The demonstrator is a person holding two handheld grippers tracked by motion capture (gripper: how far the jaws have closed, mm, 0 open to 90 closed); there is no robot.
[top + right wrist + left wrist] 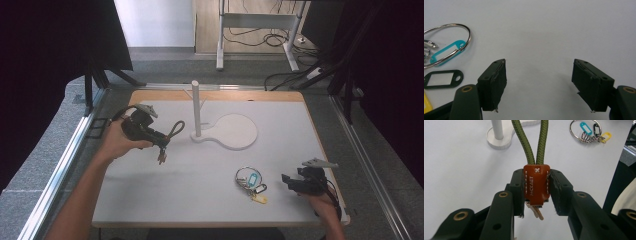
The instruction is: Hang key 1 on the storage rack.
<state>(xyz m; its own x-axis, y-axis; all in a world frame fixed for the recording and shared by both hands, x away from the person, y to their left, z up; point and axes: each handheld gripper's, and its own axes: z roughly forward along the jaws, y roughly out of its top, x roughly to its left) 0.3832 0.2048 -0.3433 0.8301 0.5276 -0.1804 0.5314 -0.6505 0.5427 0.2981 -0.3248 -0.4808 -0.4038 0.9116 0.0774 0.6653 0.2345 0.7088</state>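
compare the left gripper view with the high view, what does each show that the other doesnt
The left gripper view alone shows the brown leather tab with its white stitching and lettering, pinched between the left gripper pads, and keys hanging beneath it. The high view alone shows the person's forearms, the right gripper with jaws apart, and the stand's full white post. Both show the green cord loop, the stand's base and the key ring with coloured tags lying on the white table.

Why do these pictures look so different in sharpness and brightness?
High view: soft and dim, dark curtains at both sides, the white table evenly lit with faint shadows. Left gripper view: the brown leather tab on the green cord is crisp between the left gripper jaws, the white post stand softer. Right gripper view: the open right gripper is sharp, the table bright.
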